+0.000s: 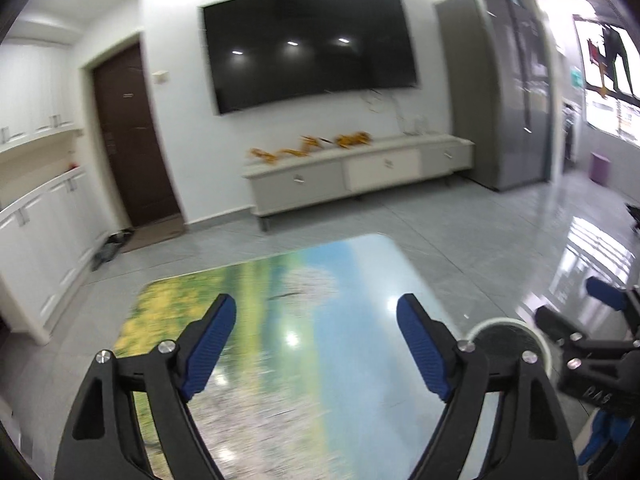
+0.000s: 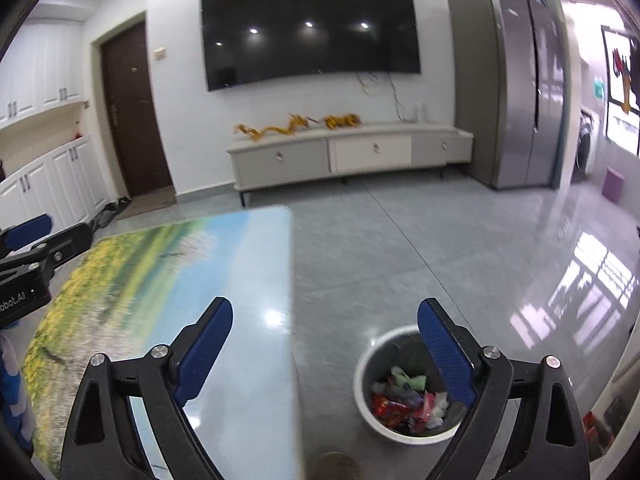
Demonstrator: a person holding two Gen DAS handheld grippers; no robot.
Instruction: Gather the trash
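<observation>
A round grey bin (image 2: 370,376) stands on the floor to the right of the table and holds crumpled wrappers (image 2: 404,400) in red, green and white. My right gripper (image 2: 324,314) hangs open above the table's right edge and the bin, with nothing between its blue pads. My left gripper (image 1: 316,312) is open over the table (image 1: 280,320), empty too. The bin's rim (image 1: 504,326) shows in the left wrist view behind the right finger. The right gripper (image 1: 600,300) appears at that view's right edge, and the left gripper (image 2: 36,236) at the left edge of the right wrist view.
The table (image 2: 180,280) bears a printed landscape of yellow flowers and sky. Beyond it lie grey floor tiles, a low TV cabinet (image 2: 344,156) under a wall TV (image 2: 308,26), a brown door (image 2: 134,116), white cupboards (image 2: 52,184) and a tall fridge (image 2: 516,92).
</observation>
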